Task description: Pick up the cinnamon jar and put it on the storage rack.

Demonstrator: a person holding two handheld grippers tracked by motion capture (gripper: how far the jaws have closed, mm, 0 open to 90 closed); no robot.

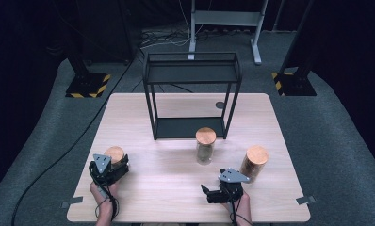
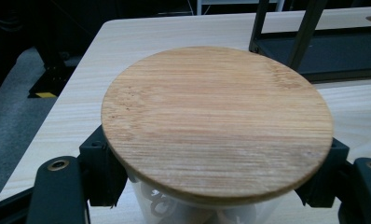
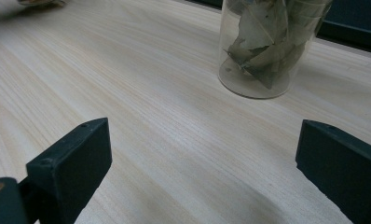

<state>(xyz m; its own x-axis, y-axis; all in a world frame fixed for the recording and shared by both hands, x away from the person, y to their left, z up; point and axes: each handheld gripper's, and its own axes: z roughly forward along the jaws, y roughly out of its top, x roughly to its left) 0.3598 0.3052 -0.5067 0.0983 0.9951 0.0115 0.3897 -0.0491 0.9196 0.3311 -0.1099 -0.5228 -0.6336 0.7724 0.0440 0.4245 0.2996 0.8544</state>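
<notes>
On the table's left side stands a glass jar with a round bamboo lid [image 1: 114, 153], and my left gripper [image 1: 113, 165] is shut on it. In the left gripper view the lid [image 2: 216, 123] hides most of the glass, and the black pads [image 2: 102, 172] press the jar's sides just under it. My right gripper [image 1: 218, 187] rests open near the front right of the table. Its view looks between the two pads [image 3: 76, 158], with bare wood between them and my right gripper [image 3: 202, 158] pointing towards a clear jar of dried leaves [image 3: 267, 46] farther off.
A black metal rack [image 1: 192, 94] with two shelves stands at the table's back centre. The leaf jar [image 1: 205, 146] stands just in front of it, and a third lidded jar [image 1: 254, 162] sits right of it, close to my right gripper. The wooden table [image 1: 167, 188] ends near both hands.
</notes>
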